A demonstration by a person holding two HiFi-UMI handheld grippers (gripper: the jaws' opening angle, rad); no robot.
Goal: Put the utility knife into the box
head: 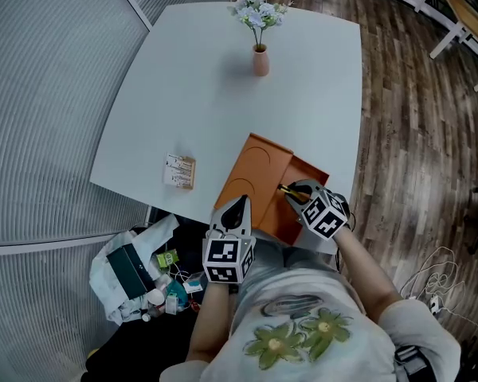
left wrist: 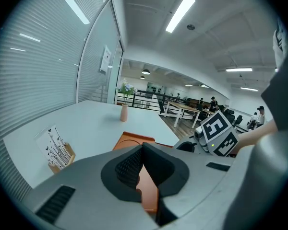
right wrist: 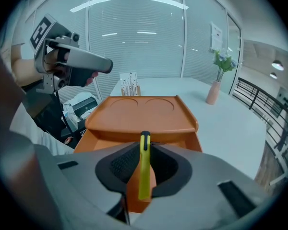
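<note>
Pinched edge-up in the jaws of the right gripper (right wrist: 143, 152) – slim yellow plastic utility knife (right wrist: 144, 169), poised above the open compartment of the orange rectangular plastic box (head: 315, 170) at the near edge of the pale white table (head: 223, 94). Alongside, orange lid with two round recesses (right wrist: 139, 111). Left gripper (left wrist: 143, 150) by the lid's near corner – jaws pressed together, nothing between.
</note>
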